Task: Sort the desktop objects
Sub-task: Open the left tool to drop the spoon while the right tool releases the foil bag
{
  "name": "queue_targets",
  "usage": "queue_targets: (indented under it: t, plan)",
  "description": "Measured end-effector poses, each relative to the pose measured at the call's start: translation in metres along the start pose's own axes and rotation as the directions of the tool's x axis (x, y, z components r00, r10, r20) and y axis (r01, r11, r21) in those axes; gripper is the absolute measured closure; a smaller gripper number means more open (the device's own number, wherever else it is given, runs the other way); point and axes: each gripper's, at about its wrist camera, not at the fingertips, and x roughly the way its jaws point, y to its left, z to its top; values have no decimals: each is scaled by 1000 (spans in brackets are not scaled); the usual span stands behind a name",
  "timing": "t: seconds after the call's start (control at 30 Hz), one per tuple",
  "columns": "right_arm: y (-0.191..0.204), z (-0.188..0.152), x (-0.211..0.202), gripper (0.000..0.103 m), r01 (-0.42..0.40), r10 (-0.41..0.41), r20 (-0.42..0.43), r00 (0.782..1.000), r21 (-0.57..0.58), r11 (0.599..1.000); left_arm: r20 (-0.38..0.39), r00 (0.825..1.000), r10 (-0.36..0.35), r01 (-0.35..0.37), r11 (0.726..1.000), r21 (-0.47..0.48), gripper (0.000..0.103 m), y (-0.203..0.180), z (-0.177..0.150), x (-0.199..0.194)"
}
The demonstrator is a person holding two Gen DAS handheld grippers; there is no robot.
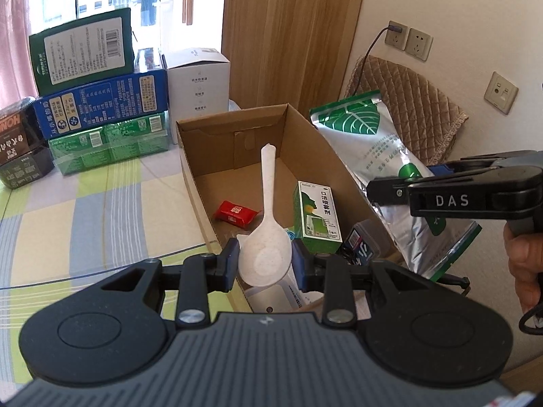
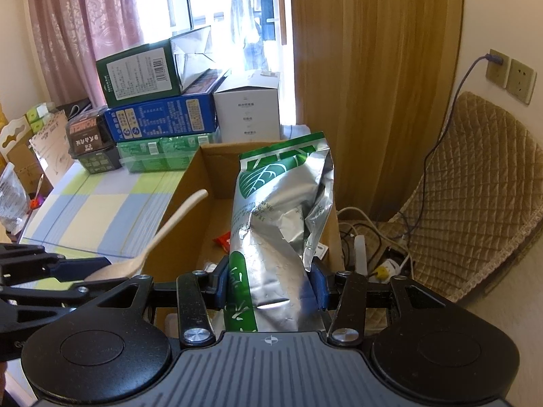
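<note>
My left gripper is shut on the bowl of a white speckled spoon, whose handle points away over the open cardboard box. The spoon also shows in the right wrist view. In the box lie a red packet, a green spray box and a small dark item. My right gripper is shut on a silver and green foil bag, held upright over the box's right side. The bag and the right gripper body show at the right of the left wrist view.
Stacked green and blue boxes, a white box and dark tubs stand at the back of the checked tablecloth. A quilted chair and cables are on the right by the wall.
</note>
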Motion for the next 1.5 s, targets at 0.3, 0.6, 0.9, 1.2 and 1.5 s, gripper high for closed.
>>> queue_targets:
  t: [0.3, 0.6, 0.9, 1.2, 1.5]
  plan:
    - [-10, 4, 18, 59, 2, -2, -15, 1000, 17, 1000, -1, 1000, 9, -9, 1000, -4, 76, 0, 5, 29]
    - [-15, 0, 26, 59, 8, -8, -36, 999, 27, 1000, -10, 1000, 15, -15, 999, -33, 76, 15, -7, 36]
    - [0, 3, 27, 59, -12, 13, -33, 999, 9, 1000, -15, 999, 34, -34, 998, -53, 76, 27, -15, 26]
    - [7, 7, 29, 59, -11, 11, -33, 999, -6, 1000, -4, 999, 39, -39, 998, -58, 70, 31, -14, 20]
    - [7, 15, 32, 34, -44, 44, 7, 999, 29, 999, 5, 999, 46, -45, 996, -76, 58, 38, -16, 19]
